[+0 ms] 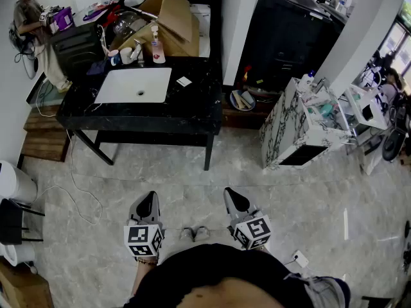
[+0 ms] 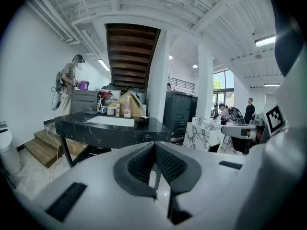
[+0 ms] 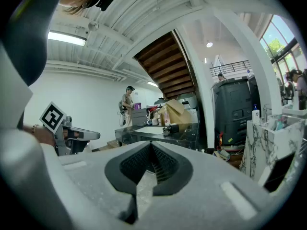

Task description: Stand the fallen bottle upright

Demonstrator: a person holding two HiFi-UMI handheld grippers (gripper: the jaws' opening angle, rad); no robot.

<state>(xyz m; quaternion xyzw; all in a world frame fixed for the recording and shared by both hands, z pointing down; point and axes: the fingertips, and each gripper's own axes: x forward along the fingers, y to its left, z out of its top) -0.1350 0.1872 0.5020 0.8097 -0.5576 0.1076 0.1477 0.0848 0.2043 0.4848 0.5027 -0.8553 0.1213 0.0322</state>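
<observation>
The left gripper and right gripper hang by the person's waist, jaws together, empty. The fallen bottle seems to lie well ahead on the black table, right of the sink. I'd walk up, open one gripper, then grip its body.

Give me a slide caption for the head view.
Shut, empty left gripper and right gripper held low, far from the black table.

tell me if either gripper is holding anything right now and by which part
Nothing is held. The left gripper and right gripper both have jaws shut and empty, short of the black marble table.
</observation>
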